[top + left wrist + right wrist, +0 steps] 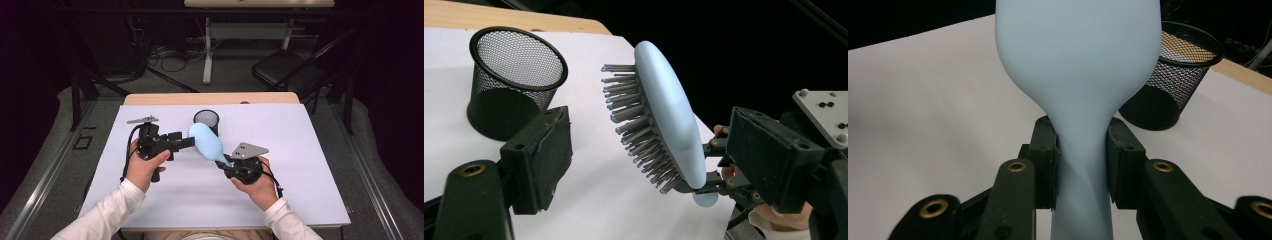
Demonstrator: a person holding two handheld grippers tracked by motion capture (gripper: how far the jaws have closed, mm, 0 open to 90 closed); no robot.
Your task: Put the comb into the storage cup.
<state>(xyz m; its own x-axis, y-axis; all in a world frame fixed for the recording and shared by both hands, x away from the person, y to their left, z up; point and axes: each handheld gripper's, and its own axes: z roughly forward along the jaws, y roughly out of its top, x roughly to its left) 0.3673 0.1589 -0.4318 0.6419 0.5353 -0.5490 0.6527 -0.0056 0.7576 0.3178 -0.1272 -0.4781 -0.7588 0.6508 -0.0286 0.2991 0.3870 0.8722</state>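
My right tool (226,167) sits nearest to me, in my right hand (256,182) over the white sheet (300,165) that covers the table (210,98). In the right gripper view its two black pads are pressed against either side of the narrow neck of the pale blue hairbrush (1075,75), so the brush is clamped there by its handle. From that grip the brush slants up and away from me toward the left, its smooth rounded back (206,142) facing up in the high view and its grey bristles (634,125) pointing down and to my left.

My left hand (145,167) holds the left tool (189,141) a little farther out, aimed rightward at the brush head. Its jaws stand partly apart. In the left gripper view one pad (541,157) is at the left and the other is at the right, with the bristled head in the gap between them. The near pad is clear of the bristles, and I cannot tell whether the far one touches the brush back. Nothing is gripped in it.

Just beyond the brush head stands a black mesh cup (206,121), upright on the sheet, close behind the tip of the brush. Past it the bare wooden edge of the table shows.
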